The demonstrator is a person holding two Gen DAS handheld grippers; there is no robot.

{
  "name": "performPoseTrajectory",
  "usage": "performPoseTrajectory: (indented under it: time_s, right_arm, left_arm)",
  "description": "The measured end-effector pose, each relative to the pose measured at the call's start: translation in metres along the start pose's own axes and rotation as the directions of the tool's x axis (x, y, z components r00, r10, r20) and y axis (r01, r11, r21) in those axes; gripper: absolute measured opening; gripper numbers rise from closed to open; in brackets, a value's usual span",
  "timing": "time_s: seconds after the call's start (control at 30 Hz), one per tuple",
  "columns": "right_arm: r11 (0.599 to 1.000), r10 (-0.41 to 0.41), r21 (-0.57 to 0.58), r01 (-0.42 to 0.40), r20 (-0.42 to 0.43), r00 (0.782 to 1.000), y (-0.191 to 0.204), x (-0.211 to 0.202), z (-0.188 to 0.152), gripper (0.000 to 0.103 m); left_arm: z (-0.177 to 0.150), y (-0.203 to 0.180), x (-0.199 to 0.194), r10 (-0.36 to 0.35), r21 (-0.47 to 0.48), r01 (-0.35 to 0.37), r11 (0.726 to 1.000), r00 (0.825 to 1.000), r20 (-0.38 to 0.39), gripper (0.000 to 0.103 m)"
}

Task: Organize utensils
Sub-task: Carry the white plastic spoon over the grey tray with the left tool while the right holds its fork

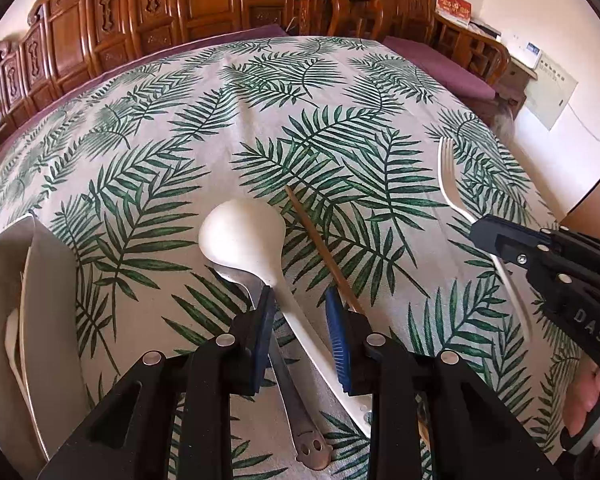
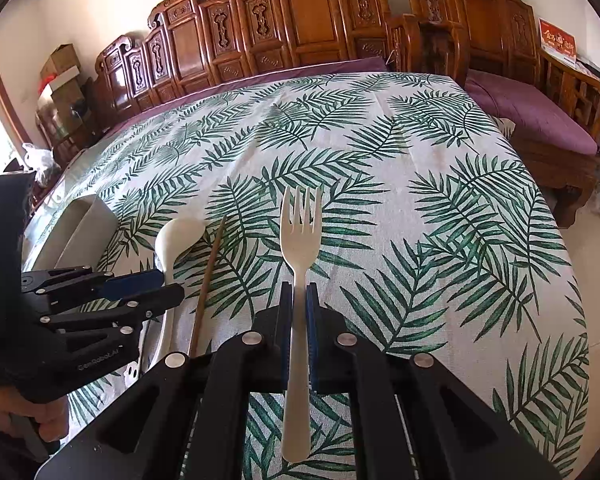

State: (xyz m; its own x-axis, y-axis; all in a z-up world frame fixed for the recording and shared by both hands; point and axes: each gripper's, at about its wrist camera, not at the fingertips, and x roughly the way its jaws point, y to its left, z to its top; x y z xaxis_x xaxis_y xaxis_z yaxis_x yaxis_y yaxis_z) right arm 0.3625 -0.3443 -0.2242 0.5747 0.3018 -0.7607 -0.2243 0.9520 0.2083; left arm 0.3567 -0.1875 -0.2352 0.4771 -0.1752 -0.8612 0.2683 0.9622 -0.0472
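Observation:
My left gripper (image 1: 302, 328) points down over a white spoon (image 1: 240, 236) lying on the leaf-print tablecloth. The spoon's handle runs between the blue pads (image 1: 265, 332), and a strip of cloth still shows beside it. Under the white spoon lies a metal spoon (image 1: 300, 404), its handle by the left pad. A brown chopstick (image 1: 324, 248) lies just right of them. My right gripper (image 2: 298, 292) is shut on a white fork (image 2: 300, 240), tines pointing away. In the left wrist view the right gripper (image 1: 500, 240) and fork (image 1: 448, 184) are at the right.
A white tray (image 1: 52, 280) with pale utensils inside stands at the left, also seen as the tray (image 2: 84, 224) beside my left gripper (image 2: 164, 284). A carved wooden bench (image 2: 300, 12) with purple cushions lines the far side. The table's edge drops off at right.

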Motion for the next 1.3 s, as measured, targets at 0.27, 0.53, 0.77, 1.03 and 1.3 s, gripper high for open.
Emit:
performPoseTrajectory:
  time_s: [0.27,0.53,0.77,1.03,1.3]
  right_arm:
    - [1.0,0.01,0.003,-0.01,0.004,1.0,0.002,-0.001,0.001,0.008]
    - [1.0,0.015,-0.001,-0.015,-0.002,1.0,0.004,0.001,0.001,0.008]
    - [1.0,0.019,0.005,-0.019,-0.002,1.0,0.005,0.002,0.001,0.008]
    - [0.999,0.036,-0.022,-0.036,-0.001,0.999,0.022,0.001,0.003,0.008]
    - [0.995,0.041,-0.087,-0.042,-0.003,0.999,0.05,-0.001,0.003,0.008]
  left_arm:
    - [0.008,0.0,0.014,0.031,-0.002,-0.031,1.0,0.999,-0.02,0.026]
    - [0.018,0.001,0.019,0.06,-0.01,-0.06,0.998,0.998,0.0,0.021]
    - [0.012,0.006,0.007,0.001,-0.023,0.0,1.0,1.0,0.031,0.003]
    - [0.005,-0.003,-0.029,-0.049,0.024,0.047,0.999,0.995,0.086,0.002]
    - [0.002,0.016,-0.062,-0.046,0.035,0.042,0.999,0.991,0.122,0.003]
